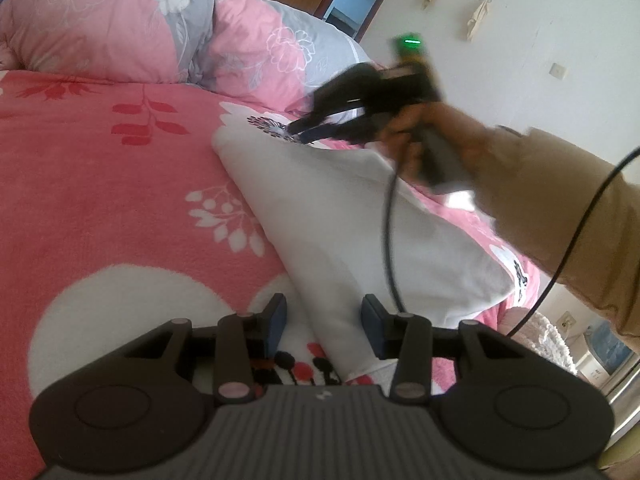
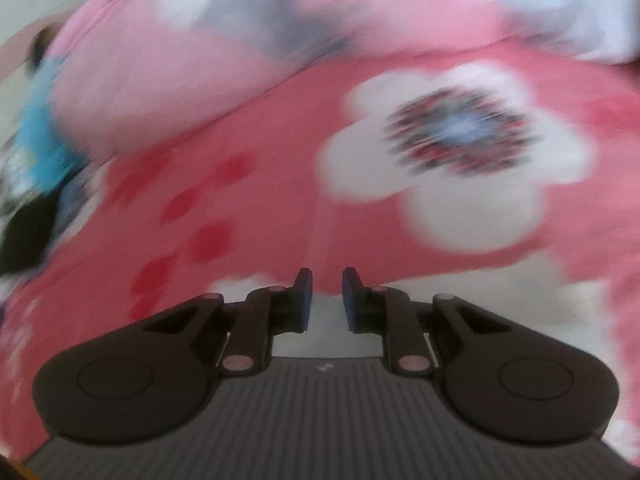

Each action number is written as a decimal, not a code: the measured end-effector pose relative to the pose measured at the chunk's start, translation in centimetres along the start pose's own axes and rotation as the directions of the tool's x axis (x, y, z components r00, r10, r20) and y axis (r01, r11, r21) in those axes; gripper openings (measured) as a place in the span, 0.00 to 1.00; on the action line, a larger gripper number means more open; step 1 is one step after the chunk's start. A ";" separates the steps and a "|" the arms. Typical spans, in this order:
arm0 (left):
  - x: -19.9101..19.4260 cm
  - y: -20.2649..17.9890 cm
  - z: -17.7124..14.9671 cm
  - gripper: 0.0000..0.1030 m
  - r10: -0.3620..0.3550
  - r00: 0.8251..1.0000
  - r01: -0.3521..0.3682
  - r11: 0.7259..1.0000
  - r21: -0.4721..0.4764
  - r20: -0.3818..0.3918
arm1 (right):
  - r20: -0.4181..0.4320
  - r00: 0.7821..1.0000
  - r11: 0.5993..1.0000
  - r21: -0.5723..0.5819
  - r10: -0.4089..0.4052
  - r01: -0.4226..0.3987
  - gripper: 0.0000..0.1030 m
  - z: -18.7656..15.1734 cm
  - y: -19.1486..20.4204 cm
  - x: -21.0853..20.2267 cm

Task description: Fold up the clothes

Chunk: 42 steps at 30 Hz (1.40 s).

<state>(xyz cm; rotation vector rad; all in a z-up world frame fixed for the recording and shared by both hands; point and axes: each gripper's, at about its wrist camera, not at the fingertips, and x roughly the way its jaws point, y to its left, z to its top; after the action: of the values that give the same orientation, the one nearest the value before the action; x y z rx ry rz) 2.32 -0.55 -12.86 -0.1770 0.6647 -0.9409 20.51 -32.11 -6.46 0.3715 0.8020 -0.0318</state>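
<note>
A plain white cloth (image 1: 340, 216) lies on the pink flowered bed (image 1: 100, 184), folded into a long flat shape with smooth edges. Its near end sits between the left gripper (image 1: 324, 322), whose jaws are spread and not pressing it. At the cloth's far end, the right gripper (image 2: 327, 300) has its jaws slightly apart, holding nothing.

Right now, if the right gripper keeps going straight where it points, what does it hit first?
Probably the pink floral blanket: the right gripper points down at it with open, empty jaws, past the white garment edge beneath them. The frame is blurred, so depth is unclear.
</note>
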 end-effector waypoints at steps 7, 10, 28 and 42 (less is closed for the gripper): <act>0.0 0.1 0.0 0.42 -0.006 1.000 0.006 1.000 -0.005 0.006 | -0.061 0.983 0.984 -0.019 0.174 -0.176 0.19 -3.8 -3.2 -7.6; -0.1 0.2 -0.2 0.42 -0.009 1.000 0.009 1.000 -0.001 0.017 | -0.132 0.984 0.992 -0.029 0.120 -0.125 0.19 -5.5 -4.5 -7.5; -0.2 0.2 -0.3 0.42 -0.017 1.000 0.017 1.000 0.015 0.022 | 0.028 0.999 0.995 -0.086 -0.042 0.044 0.00 -7.1 -9.3 -9.3; 0.1 0.0 0.2 0.42 -0.002 1.000 0.002 1.000 -0.015 -0.009 | 0.011 0.997 0.995 -0.063 0.077 -0.076 0.01 -12.5 -9.5 -14.4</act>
<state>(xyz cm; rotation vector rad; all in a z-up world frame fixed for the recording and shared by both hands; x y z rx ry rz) 2.48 -0.67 -12.70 -0.1873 0.6799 -0.9395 0.20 -38.36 -7.19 0.3423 0.7735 0.0618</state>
